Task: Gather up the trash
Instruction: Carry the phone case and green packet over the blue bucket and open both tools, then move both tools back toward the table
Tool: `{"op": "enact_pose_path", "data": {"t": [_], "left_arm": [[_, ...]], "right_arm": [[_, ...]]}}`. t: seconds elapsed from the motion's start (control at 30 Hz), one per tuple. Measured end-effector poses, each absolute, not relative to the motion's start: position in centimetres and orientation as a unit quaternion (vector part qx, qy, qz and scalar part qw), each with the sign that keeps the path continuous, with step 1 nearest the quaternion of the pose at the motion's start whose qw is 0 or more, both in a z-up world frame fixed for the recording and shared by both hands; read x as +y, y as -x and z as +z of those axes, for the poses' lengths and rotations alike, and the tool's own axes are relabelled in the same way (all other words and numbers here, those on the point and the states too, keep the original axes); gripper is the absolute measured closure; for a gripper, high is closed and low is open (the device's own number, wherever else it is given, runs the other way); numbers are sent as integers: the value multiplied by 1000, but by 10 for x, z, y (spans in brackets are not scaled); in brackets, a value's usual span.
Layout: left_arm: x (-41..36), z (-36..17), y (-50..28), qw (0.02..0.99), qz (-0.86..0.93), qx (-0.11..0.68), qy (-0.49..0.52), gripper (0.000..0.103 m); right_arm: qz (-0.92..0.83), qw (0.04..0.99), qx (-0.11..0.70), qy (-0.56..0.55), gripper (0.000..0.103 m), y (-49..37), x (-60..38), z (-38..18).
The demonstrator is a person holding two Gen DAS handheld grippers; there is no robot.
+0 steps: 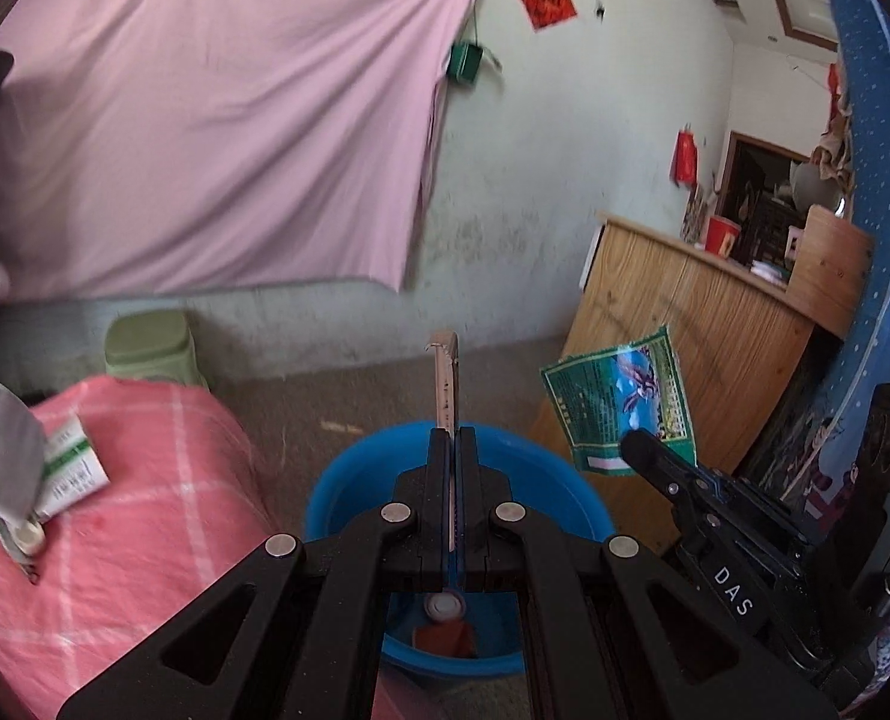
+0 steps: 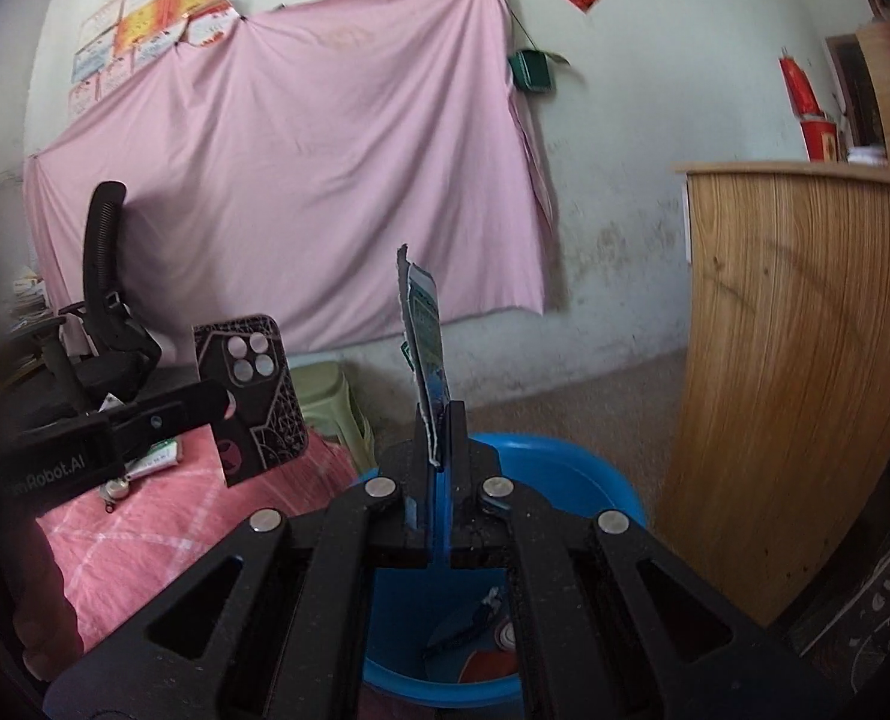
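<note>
My left gripper [image 1: 452,435] is shut on a flat dark patterned phone case [image 2: 249,396], seen edge-on in the left wrist view as the phone case [image 1: 446,378]. My right gripper [image 2: 445,414] is shut on a torn green and blue wrapper [image 2: 426,348], which shows flat as the wrapper [image 1: 619,408] in the left wrist view. Both grippers hover over a blue bucket [image 1: 336,480], also seen as the bucket [image 2: 595,474]. It holds a red scrap [image 1: 445,639] and a white cap [image 1: 445,605]. A silver packet [image 1: 9,450] and a green-and-white box [image 1: 75,465] lie on the pink checked cloth [image 1: 144,540].
A green plastic stool [image 1: 147,348] stands behind the pink cloth. A wooden cabinet [image 2: 793,360] rises close on the right of the bucket. A black office chair [image 2: 105,276] stands at the left. A pink sheet [image 1: 204,120] hangs on the wall.
</note>
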State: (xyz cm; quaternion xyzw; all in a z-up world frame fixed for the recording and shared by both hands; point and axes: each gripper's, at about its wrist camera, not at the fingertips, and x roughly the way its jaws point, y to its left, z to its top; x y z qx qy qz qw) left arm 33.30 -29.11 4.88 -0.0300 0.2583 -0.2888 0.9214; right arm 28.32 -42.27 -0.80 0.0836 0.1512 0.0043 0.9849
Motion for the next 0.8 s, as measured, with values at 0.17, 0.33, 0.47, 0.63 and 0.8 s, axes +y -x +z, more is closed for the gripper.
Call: {"op": "enact_pose_path", "data": {"t": [0.17, 0.33, 0.47, 0.63, 0.8], "left_arm": [[-302, 30, -361, 897, -287, 333, 48, 103], [-309, 16, -375, 882, -282, 374, 57, 103], [-310, 12, -379, 878, -284, 382, 56, 103], [-303, 9, -384, 873, -278, 395, 64, 103], [-293, 10, -385, 876, -266, 395, 74, 101]], "right_arm": [[0, 977, 188, -104, 75, -296, -432, -18], [-5, 971, 216, -105, 74, -309, -436, -30], [-7, 965, 239, -106, 72, -319, -439, -38], [-9, 959, 261, -106, 69, -327, -440, -46], [-10, 962, 252, -109, 49, -325, -440, -45]]}}
